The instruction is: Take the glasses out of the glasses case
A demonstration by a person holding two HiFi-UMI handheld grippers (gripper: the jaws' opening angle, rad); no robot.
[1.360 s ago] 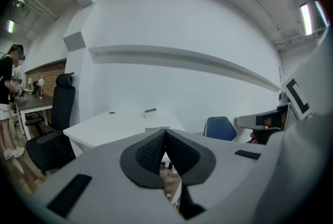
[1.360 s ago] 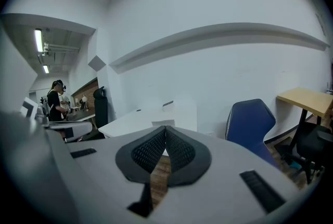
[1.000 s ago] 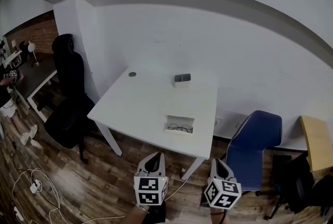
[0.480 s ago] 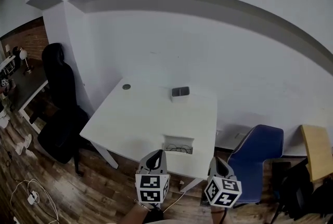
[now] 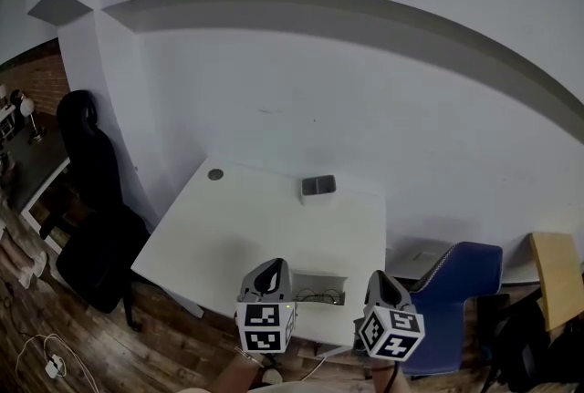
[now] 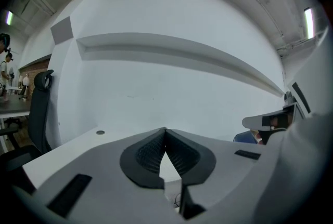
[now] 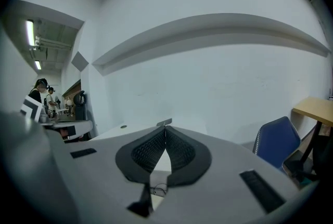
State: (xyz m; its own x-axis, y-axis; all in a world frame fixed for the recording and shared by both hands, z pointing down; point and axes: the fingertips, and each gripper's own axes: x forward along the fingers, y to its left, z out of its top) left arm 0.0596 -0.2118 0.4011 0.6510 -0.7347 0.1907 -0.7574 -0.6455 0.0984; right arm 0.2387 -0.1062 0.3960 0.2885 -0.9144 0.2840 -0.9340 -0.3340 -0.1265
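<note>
Approach is probably the step in hand. The left claw [image 5: 266, 271] and the right claw [image 5: 378, 278] are hovering low in the frame, each pressed shut with tips meeting and nothing between. The glasses case [image 5: 319, 284] is lying open at the near edge of the bench [image 5: 246, 218], its long axis running left to right. The glasses [image 5: 315, 297] are lying inside along the same axis. One claw should be opening before reaching in, while the other is steadying the case.
</note>
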